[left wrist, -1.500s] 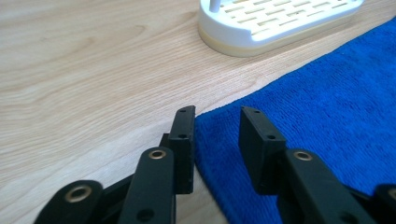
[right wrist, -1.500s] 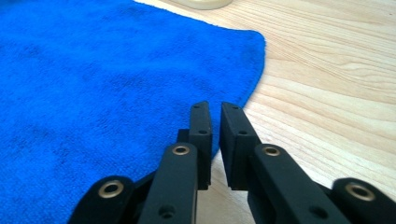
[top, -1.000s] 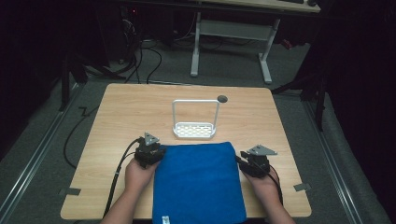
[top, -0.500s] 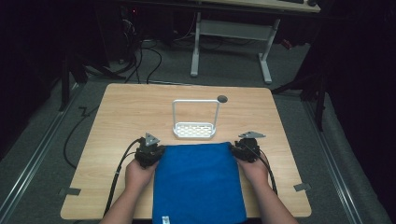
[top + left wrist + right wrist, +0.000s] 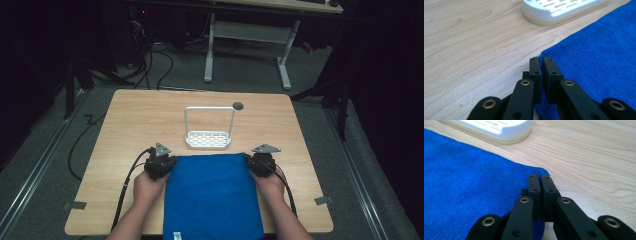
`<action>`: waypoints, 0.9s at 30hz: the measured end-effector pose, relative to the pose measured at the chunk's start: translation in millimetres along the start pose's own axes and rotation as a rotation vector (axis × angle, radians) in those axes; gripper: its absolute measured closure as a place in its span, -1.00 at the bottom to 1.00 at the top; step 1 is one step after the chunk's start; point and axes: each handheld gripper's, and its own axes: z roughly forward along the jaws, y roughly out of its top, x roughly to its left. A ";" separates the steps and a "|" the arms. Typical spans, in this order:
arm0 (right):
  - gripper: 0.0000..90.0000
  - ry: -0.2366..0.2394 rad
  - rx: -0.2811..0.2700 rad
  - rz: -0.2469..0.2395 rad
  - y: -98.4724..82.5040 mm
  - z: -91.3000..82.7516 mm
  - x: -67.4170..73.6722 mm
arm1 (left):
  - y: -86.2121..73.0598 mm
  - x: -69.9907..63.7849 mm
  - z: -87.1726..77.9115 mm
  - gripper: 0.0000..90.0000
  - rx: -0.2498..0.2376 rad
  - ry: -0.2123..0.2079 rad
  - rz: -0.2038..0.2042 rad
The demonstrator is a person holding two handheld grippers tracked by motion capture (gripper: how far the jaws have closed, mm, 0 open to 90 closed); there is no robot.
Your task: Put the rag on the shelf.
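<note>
Both forearms enter from the near edge, roughly parallel. The left hand (image 5: pixel 149 186) holds the left gripper (image 5: pixel 541 61); its fingers (image 5: pixel 535 70) are nearly pressed together. The right hand (image 5: pixel 270 184) holds the right gripper (image 5: pixel 540 178), fingers (image 5: pixel 547 187) likewise drawn together.

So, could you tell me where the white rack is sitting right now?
In the high view the white rack stands upright near the middle of the wooden table, just beyond the far edge of the blue towel and close to a small dark hole.
</note>
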 end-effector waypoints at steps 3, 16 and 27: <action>0.95 0.009 -0.057 0.008 2.3 -10.1 2.1 | -1.7 0.9 -5.1 0.92 -0.026 -0.008 -0.021; 0.95 0.051 -0.205 -0.006 0.1 -47.6 12.5 | -4.3 -7.8 -35.1 0.92 -0.166 -0.021 -0.035; 0.95 0.064 -0.280 0.011 4.5 -60.2 13.7 | 1.1 -12.9 -50.5 0.93 -0.238 -0.004 0.004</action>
